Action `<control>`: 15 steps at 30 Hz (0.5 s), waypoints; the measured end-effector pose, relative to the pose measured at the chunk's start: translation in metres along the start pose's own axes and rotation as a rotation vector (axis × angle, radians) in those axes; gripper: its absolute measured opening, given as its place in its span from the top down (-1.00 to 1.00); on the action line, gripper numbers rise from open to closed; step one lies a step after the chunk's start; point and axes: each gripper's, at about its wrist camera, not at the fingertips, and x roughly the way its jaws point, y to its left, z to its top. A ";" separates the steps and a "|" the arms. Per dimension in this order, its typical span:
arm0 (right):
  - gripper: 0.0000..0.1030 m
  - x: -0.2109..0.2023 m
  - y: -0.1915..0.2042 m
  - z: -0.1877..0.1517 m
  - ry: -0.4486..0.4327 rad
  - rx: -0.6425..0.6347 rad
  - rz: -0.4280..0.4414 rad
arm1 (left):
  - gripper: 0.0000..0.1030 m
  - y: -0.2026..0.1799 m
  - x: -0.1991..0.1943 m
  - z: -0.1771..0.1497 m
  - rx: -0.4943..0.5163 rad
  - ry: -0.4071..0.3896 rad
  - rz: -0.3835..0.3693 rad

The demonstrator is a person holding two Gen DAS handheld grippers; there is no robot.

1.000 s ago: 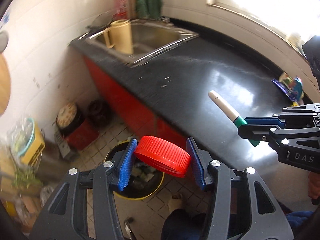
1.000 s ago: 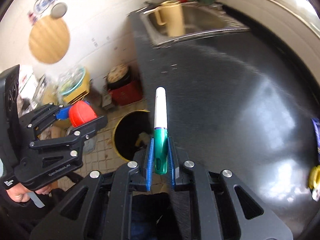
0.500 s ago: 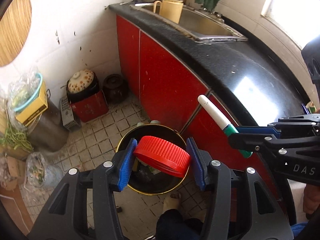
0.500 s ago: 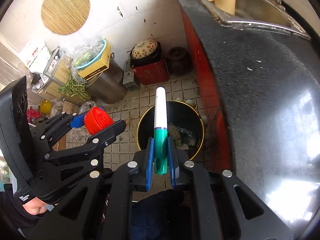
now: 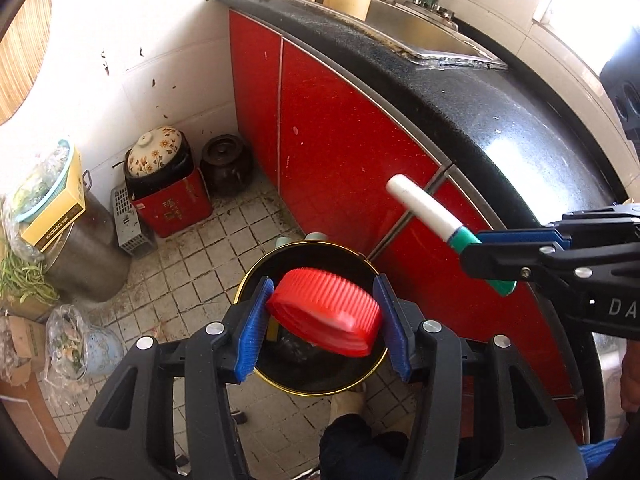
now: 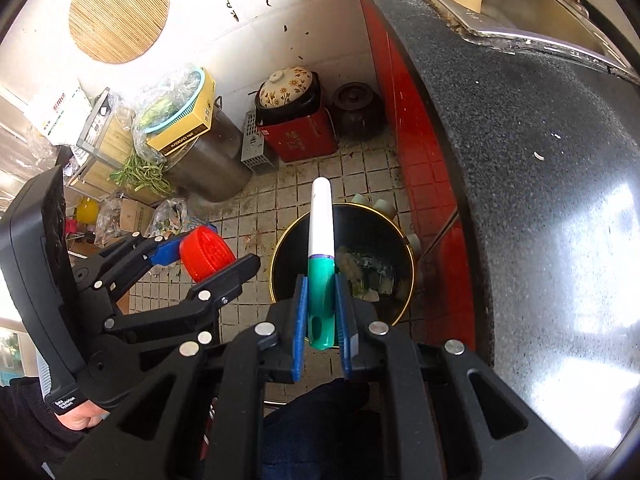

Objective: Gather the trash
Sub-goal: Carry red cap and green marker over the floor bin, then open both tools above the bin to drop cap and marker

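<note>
Notably, right view alone shows bin point(image 6: 340, 264) contents; left gripper point(image 5: 324, 320) fingers opening around red cap point(image 5: 324, 316), right gripper point(image 6: 322, 312) clamps marker point(image 6: 321, 264); tiled floor point(image 6: 356, 172)

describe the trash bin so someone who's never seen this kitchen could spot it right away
Find the red cabinets under the black counter. On the tiled floor at their foot stands the trash bin, a round black bucket already holding scraps. Its thin gold rim and open top set it apart from the lidded brown jar and red box nearby.
</note>
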 end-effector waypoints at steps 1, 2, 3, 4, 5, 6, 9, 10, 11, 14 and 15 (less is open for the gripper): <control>0.72 0.000 0.000 0.001 -0.002 -0.002 -0.003 | -0.30 0.000 0.001 0.000 0.005 0.002 -0.003; 0.69 -0.001 0.000 0.002 -0.002 -0.004 -0.003 | -0.38 0.000 0.002 0.000 0.007 0.001 -0.001; 0.61 -0.003 -0.001 0.002 -0.003 -0.006 -0.005 | -0.38 0.000 0.003 0.000 0.011 0.002 -0.004; 0.55 -0.005 -0.001 0.002 -0.008 -0.008 -0.008 | -0.38 -0.002 0.003 0.000 0.020 0.005 -0.001; 0.32 -0.009 -0.002 0.001 -0.021 -0.007 -0.010 | -0.38 -0.002 0.003 -0.001 0.027 0.005 0.004; -0.01 -0.012 -0.003 0.001 -0.030 -0.005 -0.009 | -0.38 -0.003 0.002 -0.001 0.034 0.003 0.007; -0.15 -0.026 -0.004 -0.001 -0.058 -0.006 -0.009 | -0.53 -0.006 -0.004 -0.002 0.047 -0.005 0.012; -0.16 -0.032 -0.005 -0.003 -0.065 -0.007 -0.010 | -0.62 -0.007 -0.008 -0.001 0.052 -0.010 0.017; -0.26 -0.040 -0.007 -0.006 -0.076 -0.009 -0.015 | -0.74 -0.009 -0.013 -0.001 0.057 -0.014 0.026; -0.59 -0.065 -0.012 -0.013 -0.123 -0.008 -0.038 | -0.87 -0.018 -0.028 0.003 0.081 -0.029 0.075; -0.64 -0.077 -0.017 -0.018 -0.143 0.001 -0.053 | -0.87 -0.023 -0.032 0.005 0.088 -0.027 0.077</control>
